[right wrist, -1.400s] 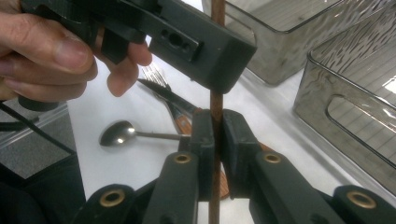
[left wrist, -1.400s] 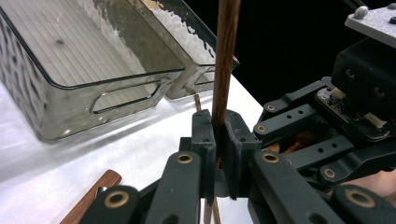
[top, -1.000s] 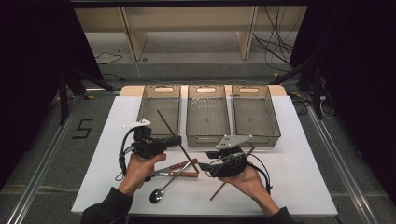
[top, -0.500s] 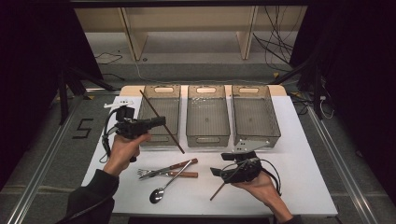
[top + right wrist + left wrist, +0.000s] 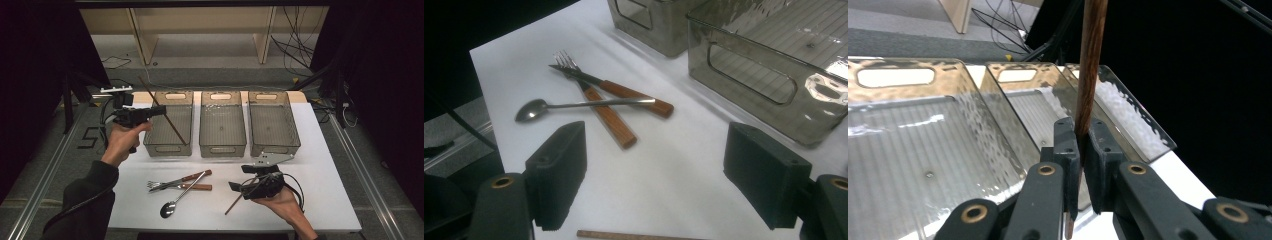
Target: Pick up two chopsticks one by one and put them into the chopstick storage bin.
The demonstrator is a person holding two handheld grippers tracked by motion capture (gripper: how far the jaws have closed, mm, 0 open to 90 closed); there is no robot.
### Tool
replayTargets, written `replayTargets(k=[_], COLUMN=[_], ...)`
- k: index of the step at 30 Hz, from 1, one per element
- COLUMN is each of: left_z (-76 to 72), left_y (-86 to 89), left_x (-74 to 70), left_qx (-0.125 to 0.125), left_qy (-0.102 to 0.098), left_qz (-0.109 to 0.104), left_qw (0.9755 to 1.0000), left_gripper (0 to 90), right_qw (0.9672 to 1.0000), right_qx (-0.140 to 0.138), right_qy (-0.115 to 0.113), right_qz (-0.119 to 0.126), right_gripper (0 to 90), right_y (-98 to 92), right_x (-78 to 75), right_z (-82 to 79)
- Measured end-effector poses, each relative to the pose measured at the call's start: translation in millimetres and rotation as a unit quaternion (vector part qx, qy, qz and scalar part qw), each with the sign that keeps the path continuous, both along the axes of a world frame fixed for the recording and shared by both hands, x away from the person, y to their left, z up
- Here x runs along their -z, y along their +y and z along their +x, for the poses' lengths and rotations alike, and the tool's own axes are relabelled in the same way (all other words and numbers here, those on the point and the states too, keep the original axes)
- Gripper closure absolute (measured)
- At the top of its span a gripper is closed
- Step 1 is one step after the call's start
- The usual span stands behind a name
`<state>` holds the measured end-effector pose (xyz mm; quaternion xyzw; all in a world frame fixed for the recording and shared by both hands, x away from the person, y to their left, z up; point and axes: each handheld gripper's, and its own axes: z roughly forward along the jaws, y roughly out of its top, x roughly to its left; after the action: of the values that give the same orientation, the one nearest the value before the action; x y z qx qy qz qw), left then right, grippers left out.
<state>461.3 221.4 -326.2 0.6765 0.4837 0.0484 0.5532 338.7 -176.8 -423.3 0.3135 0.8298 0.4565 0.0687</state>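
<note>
The fingers (image 5: 1068, 145) of the left gripper (image 5: 145, 114) are clamped tight on a brown chopstick (image 5: 165, 112), held aslant above the left bin (image 5: 170, 125). The right gripper (image 5: 250, 182) has just been opening: its fingers (image 5: 559, 165) stand wide with nothing between them, low over the table (image 5: 320, 165) near a second chopstick (image 5: 234, 204). To do the drop well, the person would probably bring the stick's low end inside the bin's walls before letting go, so it cannot bounce out. The left gripper view shows how the pads pinch the stick near its lower end; the high view gives its slant. The right gripper view shows the fork (image 5: 574, 67), knife (image 5: 624, 92) and spoon (image 5: 574, 106) crossed in a pile
</note>
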Motion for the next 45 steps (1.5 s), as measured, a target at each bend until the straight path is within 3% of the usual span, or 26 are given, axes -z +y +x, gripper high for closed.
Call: replayTargets(k=[8,20,35,45], left_z=[20.5,46.4,54.3,57.8], left_y=[0.4,-7.0,-14.0,-23.6], left_x=[2.0,23.8,46.6,54.1], left_qx=[-0.015,-0.032,-0.034,-0.025], left_qy=[0.017,0.066,0.095,0.112], left_qz=[0.01,0.026,0.031,0.042], left_qw=[0.9997,0.997,0.9944,0.9926], left_gripper=[84.0,83.9,83.7,83.5], right_qw=[1.0,1.0,1.0,1.0], right_qx=[0.0,-0.001,-0.001,-0.003], right_qy=[0.001,0.0,0.002,0.002], right_qz=[0.003,0.003,0.002,0.002], right_gripper=[25.4,24.5,24.4,24.3], right_y=[-2.3,-3.2,-3.1,-3.5], right_x=[0.8,1.9,3.2,3.2], right_z=[-2.3,-4.2,-5.0,-5.3])
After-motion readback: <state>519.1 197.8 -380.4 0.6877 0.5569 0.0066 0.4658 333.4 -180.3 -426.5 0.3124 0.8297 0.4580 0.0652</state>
